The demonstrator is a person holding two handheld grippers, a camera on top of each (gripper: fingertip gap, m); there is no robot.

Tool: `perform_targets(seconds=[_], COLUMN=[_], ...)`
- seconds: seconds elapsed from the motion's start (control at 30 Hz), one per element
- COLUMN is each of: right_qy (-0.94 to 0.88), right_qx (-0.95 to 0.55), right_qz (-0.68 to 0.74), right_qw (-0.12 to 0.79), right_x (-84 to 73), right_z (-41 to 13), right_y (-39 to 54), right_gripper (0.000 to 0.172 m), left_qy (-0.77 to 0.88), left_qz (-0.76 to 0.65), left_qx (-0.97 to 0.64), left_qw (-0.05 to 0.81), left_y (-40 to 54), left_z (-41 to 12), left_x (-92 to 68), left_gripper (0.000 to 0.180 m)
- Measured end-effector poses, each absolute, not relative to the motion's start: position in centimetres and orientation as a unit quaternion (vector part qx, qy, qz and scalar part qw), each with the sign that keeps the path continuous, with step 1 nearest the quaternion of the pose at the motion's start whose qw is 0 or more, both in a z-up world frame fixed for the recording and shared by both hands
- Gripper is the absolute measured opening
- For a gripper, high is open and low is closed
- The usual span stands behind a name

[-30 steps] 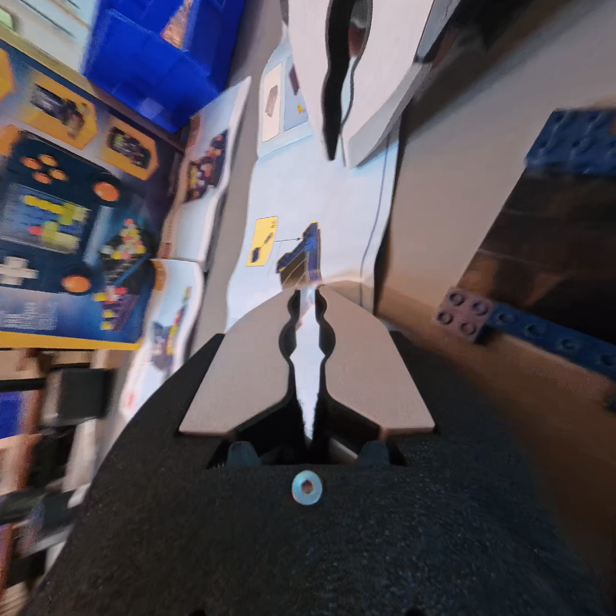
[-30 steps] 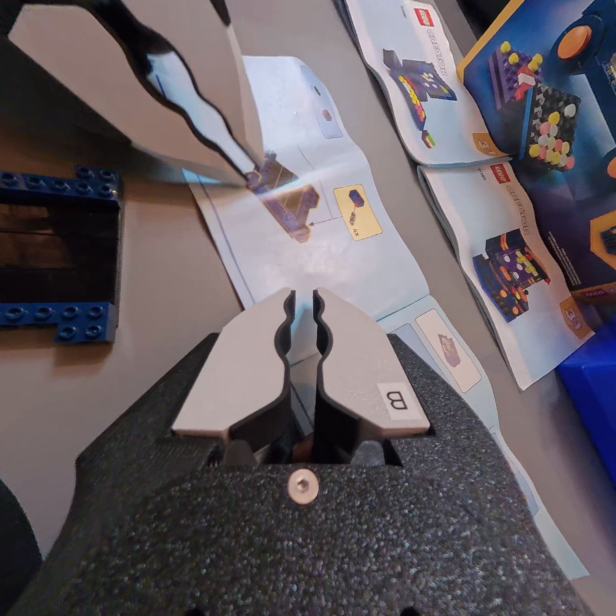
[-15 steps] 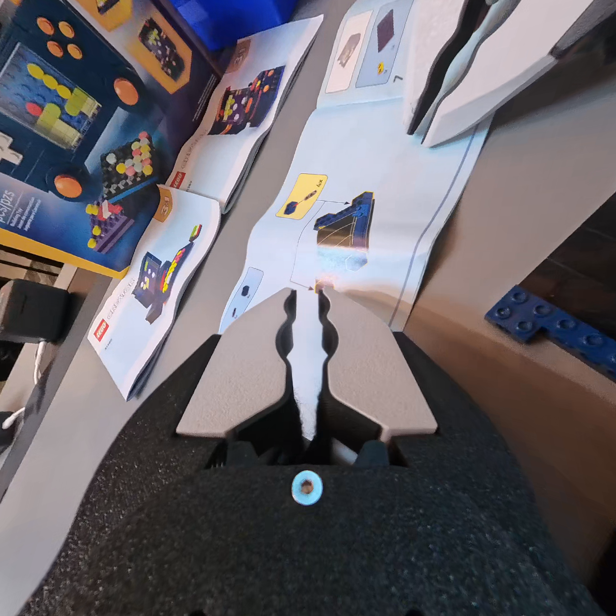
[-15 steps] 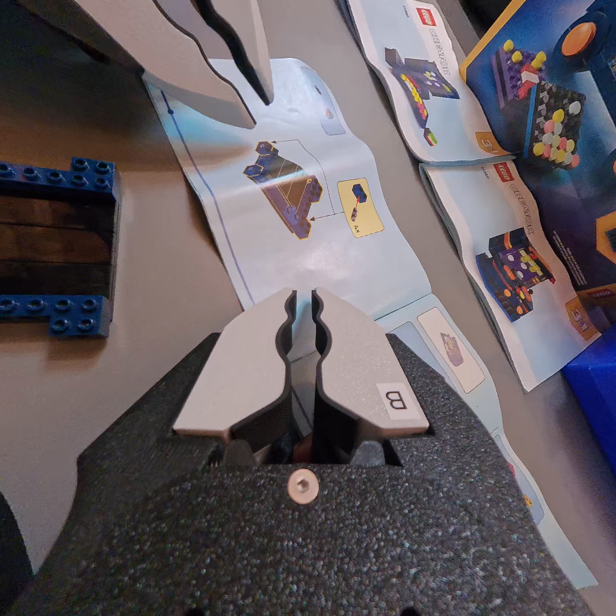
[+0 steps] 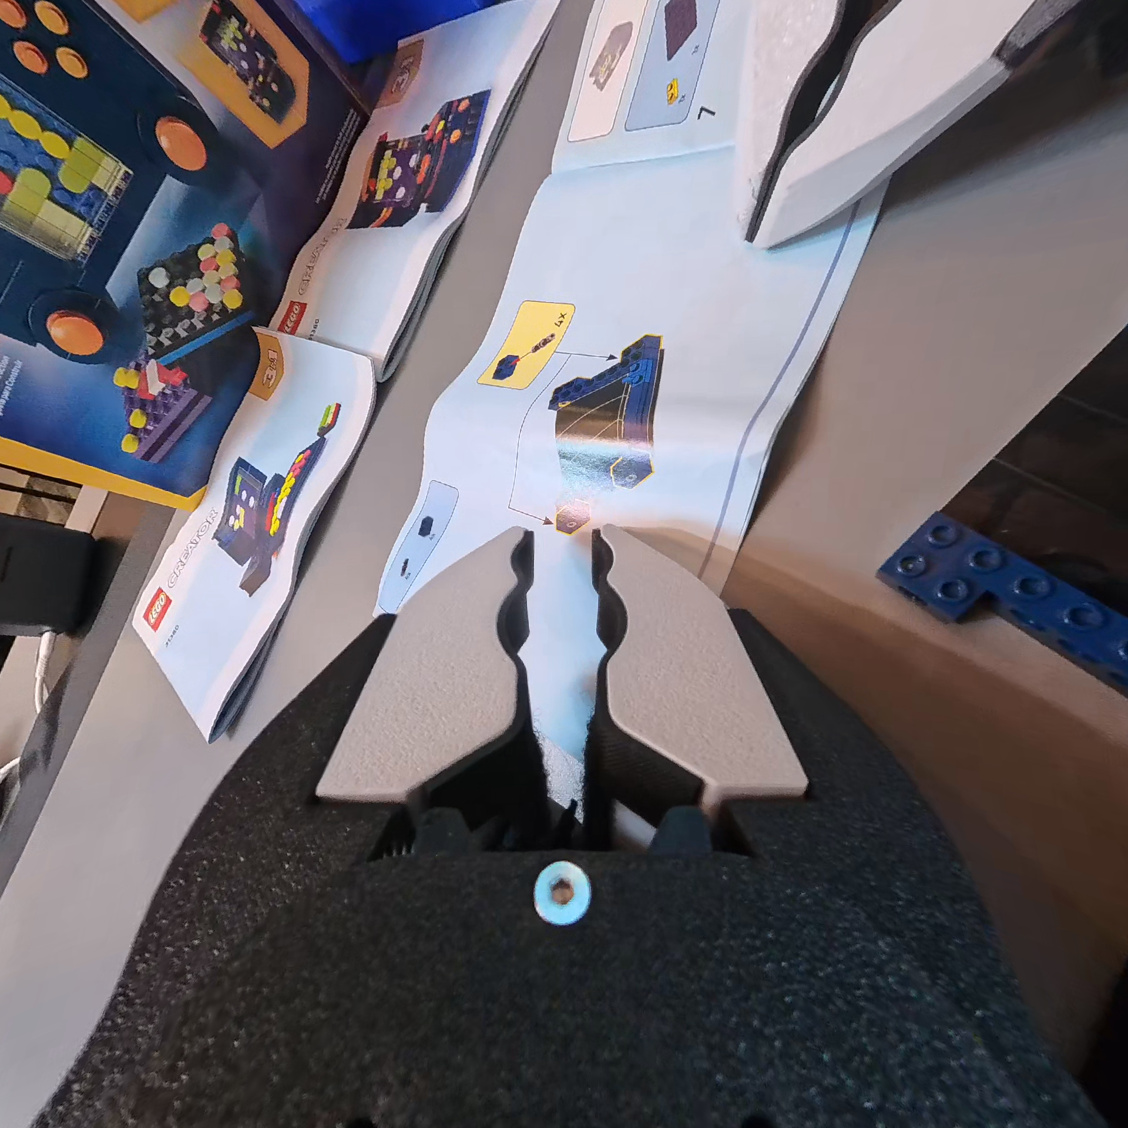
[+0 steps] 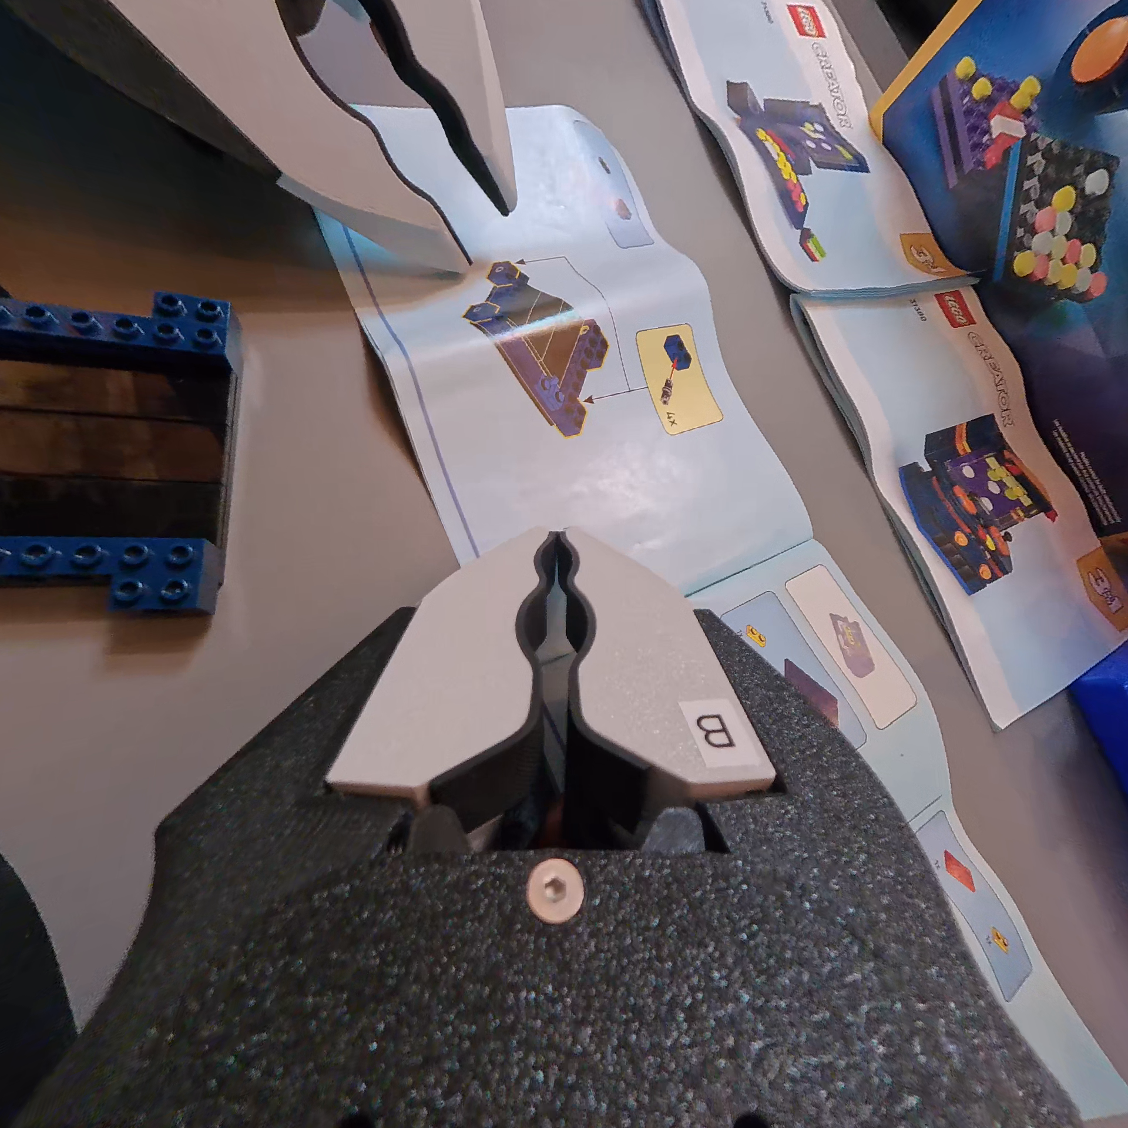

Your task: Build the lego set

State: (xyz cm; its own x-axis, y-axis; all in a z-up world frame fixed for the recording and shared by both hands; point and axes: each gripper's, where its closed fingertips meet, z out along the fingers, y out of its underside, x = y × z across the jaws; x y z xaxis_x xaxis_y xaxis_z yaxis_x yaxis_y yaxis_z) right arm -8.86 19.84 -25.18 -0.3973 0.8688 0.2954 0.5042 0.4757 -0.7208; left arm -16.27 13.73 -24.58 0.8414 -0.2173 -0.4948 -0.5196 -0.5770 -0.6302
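My left gripper [image 5: 561,532] is open, with nothing between its fingers, and hovers low over an open instruction booklet [image 5: 610,274] on the grey table. It also shows in the right wrist view [image 6: 488,238], with its tips just above the page's drawing. My right gripper [image 6: 558,537] is shut over the near part of the same booklet [image 6: 549,476]. It shows in the left wrist view [image 5: 754,235], with its tips close to the page. A blue and black brick build [image 6: 110,439] lies to the left of the booklet, and its blue corner [image 5: 952,574] is at the right in the left wrist view.
Two closed booklets [image 6: 793,122] [image 6: 976,458] lie beyond the open one, and they show in the left wrist view [image 5: 415,183] [image 5: 256,525]. A dark blue set box [image 6: 1037,152] [image 5: 91,244] stands behind them. A blue bin [image 6: 1105,702] sits at the right edge. Left tips to right tips: about 10 cm.
My left gripper's jaws have opened wider while it swung round over the booklet. My right gripper's jaws have come together. The brick build has stayed in place.
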Motion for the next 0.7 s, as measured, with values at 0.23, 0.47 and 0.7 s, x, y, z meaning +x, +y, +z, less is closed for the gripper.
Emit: perform_targets(seconds=[0.23,0.47,0.7], right_qy=[-0.790,-0.790,-0.789], right_qx=[-0.436,-0.437,-0.436], right_qz=[0.273,0.274,0.268], right_qw=[0.333,0.332,0.339], right_x=[-8.8,-8.9,-9.1], right_z=[-25.2,-25.2,-25.2], right_y=[19.8,19.8,19.7], right_gripper=[0.000,0.000,0.000], left_qy=[0.216,0.205,0.210], left_qz=[0.193,0.161,0.070], left_qx=[-0.867,-0.863,-0.830], left_qw=[0.406,0.433,0.512], left_y=[13.7,14.1,14.8], left_z=[-24.6,-24.2,-22.1], left_x=[-16.3,-15.6,-12.7], left_gripper=[0.018,0.018,0.015])
